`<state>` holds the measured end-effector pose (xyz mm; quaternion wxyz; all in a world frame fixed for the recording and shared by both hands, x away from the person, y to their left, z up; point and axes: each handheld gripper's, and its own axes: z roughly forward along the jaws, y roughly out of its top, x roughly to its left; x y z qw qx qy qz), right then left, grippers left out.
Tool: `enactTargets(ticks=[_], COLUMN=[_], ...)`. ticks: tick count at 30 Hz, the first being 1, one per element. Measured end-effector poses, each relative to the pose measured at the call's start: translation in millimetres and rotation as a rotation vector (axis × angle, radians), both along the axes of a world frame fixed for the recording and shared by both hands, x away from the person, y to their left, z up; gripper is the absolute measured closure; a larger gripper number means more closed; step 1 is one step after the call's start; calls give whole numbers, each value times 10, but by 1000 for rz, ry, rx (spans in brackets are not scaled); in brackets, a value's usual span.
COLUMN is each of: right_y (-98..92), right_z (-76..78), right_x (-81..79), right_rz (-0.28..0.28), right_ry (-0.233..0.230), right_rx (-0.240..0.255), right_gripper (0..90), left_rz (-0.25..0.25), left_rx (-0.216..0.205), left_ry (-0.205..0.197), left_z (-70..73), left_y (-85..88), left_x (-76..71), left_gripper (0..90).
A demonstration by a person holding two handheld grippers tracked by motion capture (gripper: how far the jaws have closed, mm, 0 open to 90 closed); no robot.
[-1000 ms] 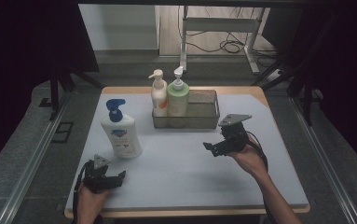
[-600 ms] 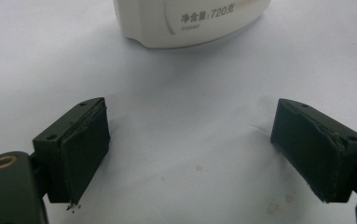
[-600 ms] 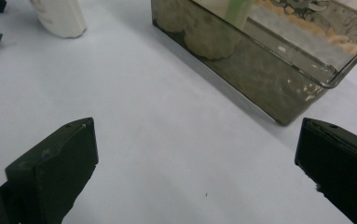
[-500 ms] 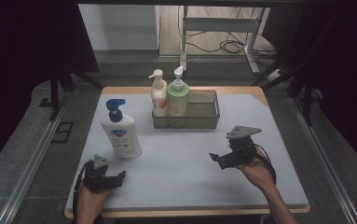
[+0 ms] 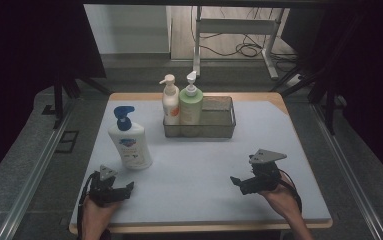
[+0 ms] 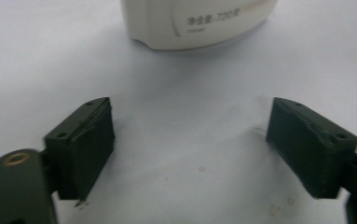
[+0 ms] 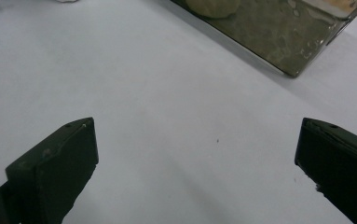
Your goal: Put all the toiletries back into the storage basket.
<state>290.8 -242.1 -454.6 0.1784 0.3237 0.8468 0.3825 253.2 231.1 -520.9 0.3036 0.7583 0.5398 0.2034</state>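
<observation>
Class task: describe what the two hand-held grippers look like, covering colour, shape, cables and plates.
Each gripper, left gripper and right gripper, is black with a grey three-cornered plate on top. Their jaws are blocky, dark pads with small screw holes. A black cable trails from the right one. The forearms are bare, with no sleeves in sight.

High view above table [image 5: 199,165]; gripper views low, close, sharing its surface.

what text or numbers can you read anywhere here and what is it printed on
"720" after a few small Chinese characters I cannot make out: grey print low on the white pump bottle, seen in the left gripper view.
Blue logo label on the same bottle's front, seen in the high view: too small to read.
Cream pump bottle and green pump bottle in the basket: no readable print.
Nothing else carries text.
</observation>
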Motion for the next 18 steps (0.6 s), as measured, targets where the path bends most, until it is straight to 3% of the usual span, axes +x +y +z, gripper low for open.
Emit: enactTargets(ticks=[2, 11, 18], right_y=[-23, -120, -180], right_z=[-24, -242, -384], right_x=[-17, -78, -95], right_rz=[-4, -21, -39], right_ry=[1, 24, 44], right_rx=[12, 33, 17], right_gripper=[0, 3, 3], left_rz=[11, 40, 48], left_rx=[12, -13, -36], left_ry=[-8, -64, -82], left_z=[21, 121, 169], left_y=[7, 94, 139], left_x=[-6, -30, 0], left_gripper=[204, 356, 484])
